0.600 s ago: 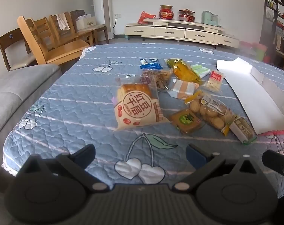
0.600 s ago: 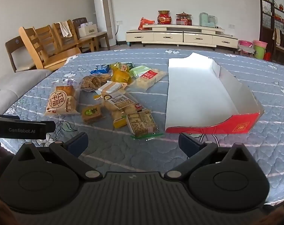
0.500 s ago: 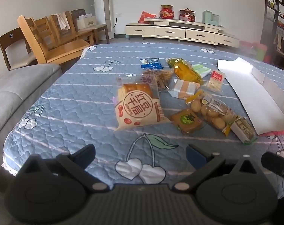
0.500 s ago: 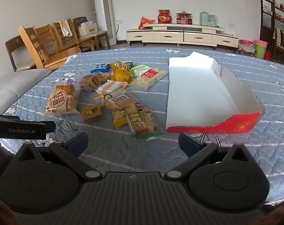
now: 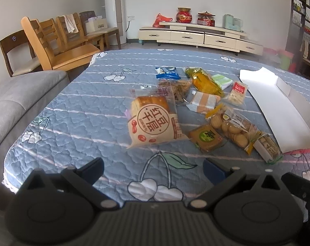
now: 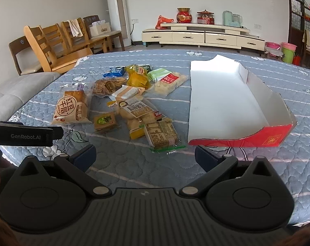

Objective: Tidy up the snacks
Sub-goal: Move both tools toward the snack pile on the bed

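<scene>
Hovering wide-jawed and empty, left gripper (image 5: pixel 153 168) and right gripper (image 6: pixel 144 153), before picking crinkly plastic snack packets (image 6: pixel 122 104) into the white-lined red cardboard tray (image 6: pixel 265 100).

1. Left gripper (image 5: pixel 153 169): tilted downward, jaws spread wide, nothing between the fingers (image 5: pixel 91 168).
2. Right gripper (image 6: pixel 144 155): tilted downward, jaws wide apart, empty.
</scene>
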`<state>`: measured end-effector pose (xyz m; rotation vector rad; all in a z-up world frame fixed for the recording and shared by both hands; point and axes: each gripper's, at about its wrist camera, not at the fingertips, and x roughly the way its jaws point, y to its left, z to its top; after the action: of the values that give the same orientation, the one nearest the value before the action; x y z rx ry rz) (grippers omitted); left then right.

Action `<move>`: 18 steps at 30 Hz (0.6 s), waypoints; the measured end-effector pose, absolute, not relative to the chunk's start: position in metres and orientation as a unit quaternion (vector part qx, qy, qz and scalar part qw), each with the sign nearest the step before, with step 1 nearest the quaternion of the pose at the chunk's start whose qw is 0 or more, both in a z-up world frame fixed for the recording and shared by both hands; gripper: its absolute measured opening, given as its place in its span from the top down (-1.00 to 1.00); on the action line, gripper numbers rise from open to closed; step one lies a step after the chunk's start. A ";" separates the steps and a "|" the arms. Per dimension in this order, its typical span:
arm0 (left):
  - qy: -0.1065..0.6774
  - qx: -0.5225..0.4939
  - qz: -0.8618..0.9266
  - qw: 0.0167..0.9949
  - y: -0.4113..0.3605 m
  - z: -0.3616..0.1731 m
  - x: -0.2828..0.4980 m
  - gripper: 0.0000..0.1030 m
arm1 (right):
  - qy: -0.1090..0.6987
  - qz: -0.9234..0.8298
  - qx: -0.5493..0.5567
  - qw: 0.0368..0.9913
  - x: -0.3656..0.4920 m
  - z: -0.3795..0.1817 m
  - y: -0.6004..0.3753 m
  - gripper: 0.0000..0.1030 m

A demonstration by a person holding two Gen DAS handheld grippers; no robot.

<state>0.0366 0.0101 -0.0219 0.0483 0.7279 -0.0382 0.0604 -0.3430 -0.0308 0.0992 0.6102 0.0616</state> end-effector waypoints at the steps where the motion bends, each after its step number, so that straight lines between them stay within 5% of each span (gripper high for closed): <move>1: 0.355 0.024 -0.019 0.934 0.010 -0.022 0.037 -0.97 | 0.303 0.030 0.047 0.951 0.060 -0.031 -0.342 -1.00; 18: 0.354 0.022 -0.017 0.935 0.010 -0.021 0.040 -0.97 | 0.310 0.028 0.033 0.950 0.063 -0.032 -0.340 -1.00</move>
<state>0.0396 0.0099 -0.0208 0.0459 0.7229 -0.0347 0.0633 -0.3405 -0.0315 0.0664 0.6311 0.0576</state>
